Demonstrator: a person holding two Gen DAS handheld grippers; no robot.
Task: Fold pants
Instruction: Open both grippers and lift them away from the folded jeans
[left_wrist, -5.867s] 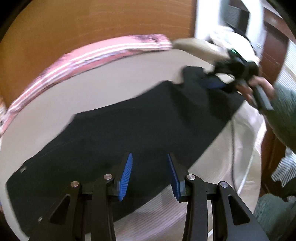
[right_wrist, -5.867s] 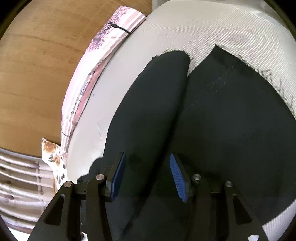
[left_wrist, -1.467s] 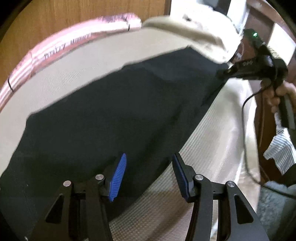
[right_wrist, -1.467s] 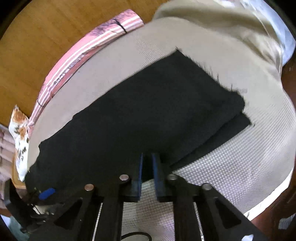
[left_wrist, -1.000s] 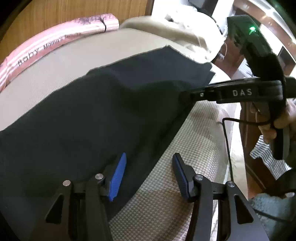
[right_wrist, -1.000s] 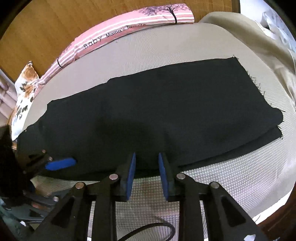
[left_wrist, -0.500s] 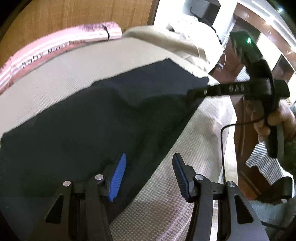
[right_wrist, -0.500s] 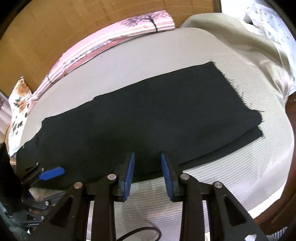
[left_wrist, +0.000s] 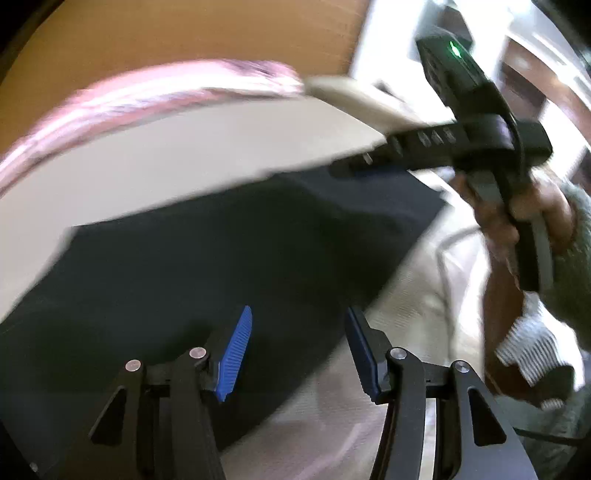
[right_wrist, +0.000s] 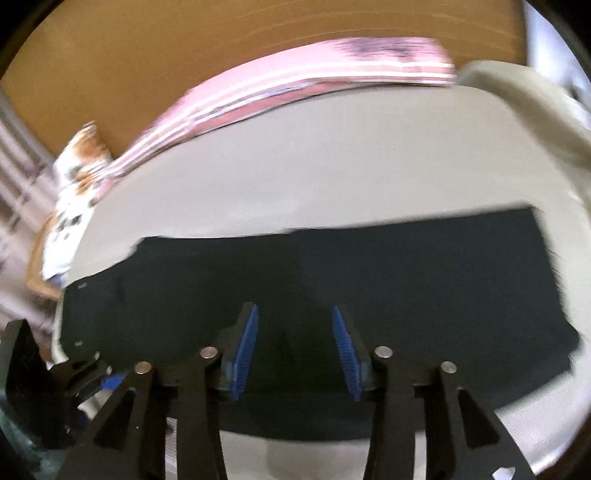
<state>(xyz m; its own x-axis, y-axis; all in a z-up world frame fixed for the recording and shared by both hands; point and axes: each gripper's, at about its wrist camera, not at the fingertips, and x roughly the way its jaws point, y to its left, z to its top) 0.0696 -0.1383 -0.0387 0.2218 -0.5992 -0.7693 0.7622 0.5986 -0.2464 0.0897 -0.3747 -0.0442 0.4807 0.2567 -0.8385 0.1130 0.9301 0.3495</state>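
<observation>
Black pants (right_wrist: 369, 280) flat under both parted hand-held grippers

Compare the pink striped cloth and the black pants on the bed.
The black pants are plain and dark; the pink striped cloth is pale with white bands. The pants lie flat mid-bed; the cloth runs along the far edge against the wooden panel. Both rest on the beige bedcover.
</observation>
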